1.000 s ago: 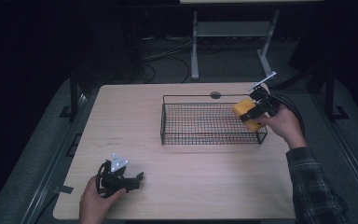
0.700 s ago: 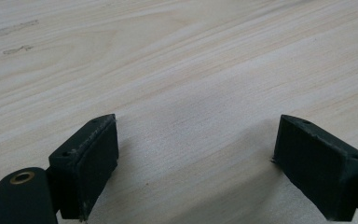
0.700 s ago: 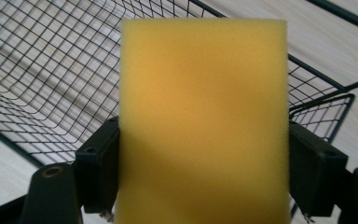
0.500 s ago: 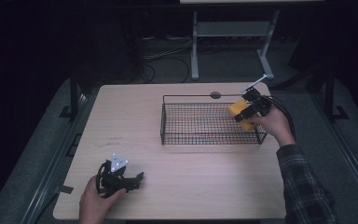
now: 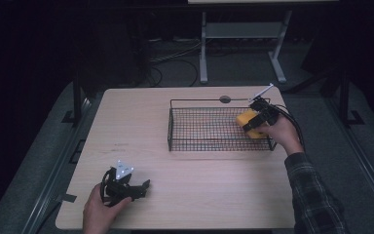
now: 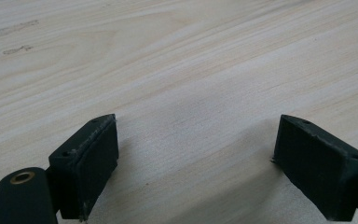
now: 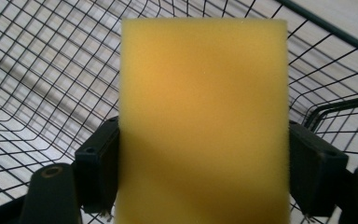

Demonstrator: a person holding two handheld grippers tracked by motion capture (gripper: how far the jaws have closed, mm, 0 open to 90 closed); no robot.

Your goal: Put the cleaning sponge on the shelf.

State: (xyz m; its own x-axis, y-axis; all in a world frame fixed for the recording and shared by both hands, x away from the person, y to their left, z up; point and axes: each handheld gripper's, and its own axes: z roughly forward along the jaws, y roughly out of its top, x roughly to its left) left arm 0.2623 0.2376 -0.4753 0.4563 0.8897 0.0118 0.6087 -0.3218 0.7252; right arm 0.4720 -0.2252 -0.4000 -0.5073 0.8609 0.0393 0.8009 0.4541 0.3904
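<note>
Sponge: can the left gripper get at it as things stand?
Probably not directly. The sponge is clamped in the right gripper inside the wire basket, and the left gripper rests open on the near table edge, across the basket's near wall.

No readable text anywhere here: no label, brand, number or sign on any surface. The only marks are a few faint grey smudges on the wooden table (image 6: 9, 39) in the left gripper view, and they are too blurred to make out as letters or figures.
</note>
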